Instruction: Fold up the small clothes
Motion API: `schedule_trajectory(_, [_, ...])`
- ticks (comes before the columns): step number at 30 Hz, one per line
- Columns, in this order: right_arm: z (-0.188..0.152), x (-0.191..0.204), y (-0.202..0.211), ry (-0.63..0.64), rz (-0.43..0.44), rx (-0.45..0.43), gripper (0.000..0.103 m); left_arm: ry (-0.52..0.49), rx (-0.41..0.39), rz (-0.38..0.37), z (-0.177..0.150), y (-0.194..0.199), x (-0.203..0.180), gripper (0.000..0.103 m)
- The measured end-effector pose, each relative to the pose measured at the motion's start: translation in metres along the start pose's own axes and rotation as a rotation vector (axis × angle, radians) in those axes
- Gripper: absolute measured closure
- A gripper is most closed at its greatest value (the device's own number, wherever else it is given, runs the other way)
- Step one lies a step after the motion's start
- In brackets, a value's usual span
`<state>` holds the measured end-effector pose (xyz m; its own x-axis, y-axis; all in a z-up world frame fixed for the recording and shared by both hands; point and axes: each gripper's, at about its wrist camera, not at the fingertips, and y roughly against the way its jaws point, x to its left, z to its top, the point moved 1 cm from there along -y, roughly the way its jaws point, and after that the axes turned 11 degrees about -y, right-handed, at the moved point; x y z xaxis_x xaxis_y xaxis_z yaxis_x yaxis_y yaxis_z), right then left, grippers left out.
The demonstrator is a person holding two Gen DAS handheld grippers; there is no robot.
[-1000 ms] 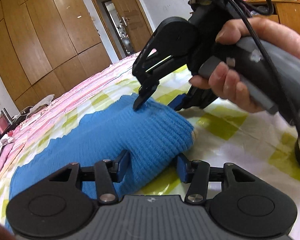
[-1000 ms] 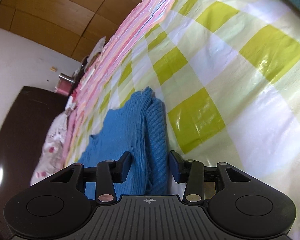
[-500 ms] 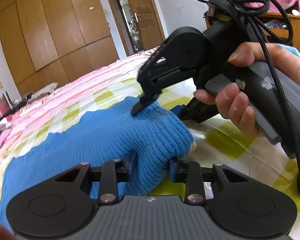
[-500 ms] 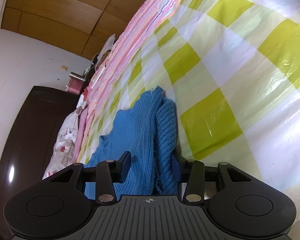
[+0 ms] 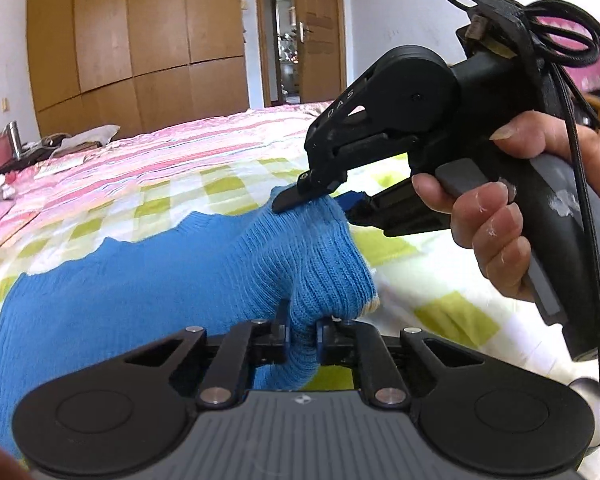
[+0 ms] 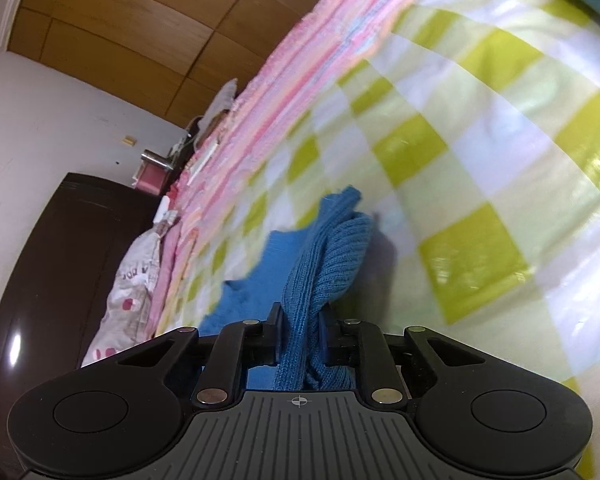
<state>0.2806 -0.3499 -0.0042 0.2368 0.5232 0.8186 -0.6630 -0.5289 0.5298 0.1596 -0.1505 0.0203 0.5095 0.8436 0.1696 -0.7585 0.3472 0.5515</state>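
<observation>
A small blue knitted sweater (image 5: 148,280) lies on a bed with a yellow-green and white checked cover (image 5: 440,312). My left gripper (image 5: 302,330) is shut on a bunched part of the ribbed hem at the bottom of the left wrist view. Further along the same hem, my right gripper (image 5: 320,200) pinches the knit, held by a person's hand (image 5: 496,224). In the right wrist view the right gripper (image 6: 300,326) has its jaws closing on a ridge of the blue sweater (image 6: 328,264), which fills the gap between the pads. The hem hangs lifted off the cover between both grippers.
A pink striped quilt (image 5: 160,152) covers the far side of the bed. Wooden wardrobes (image 5: 132,40) and an open door (image 5: 296,36) stand behind. A dark cabinet (image 6: 60,264), a patterned pillow (image 6: 128,296) and a pink box (image 6: 150,176) sit at the bedside.
Both grippers have closed from wide apart onto the sweater's hem. Both have risen, lifting the hem off the cover, and the left wrist view has rolled level.
</observation>
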Motion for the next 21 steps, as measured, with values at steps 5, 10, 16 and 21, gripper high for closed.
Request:
schedule_trajectory(5, [-0.011, 0.033, -0.004, 0.05, -0.008, -0.013, 0.086, 0.065, -0.029, -0.001, -0.002, 0.017, 0.022, 0.086])
schedule_trajectory(10, [-0.028, 0.064, -0.013, 0.102, -0.022, -0.016, 0.087, 0.119, -0.05, 0.017, -0.009, 0.033, 0.046, 0.086])
schedule_trajectory(16, [-0.054, 0.104, -0.035, 0.177, -0.04, -0.011, 0.087, 0.207, -0.066, 0.042, -0.029, 0.053, 0.085, 0.086])
schedule_trajectory(21, [-0.084, 0.132, -0.065, 0.245, -0.051, 0.016, 0.087, 0.288, -0.062, 0.065, -0.052, 0.064, 0.122, 0.086])
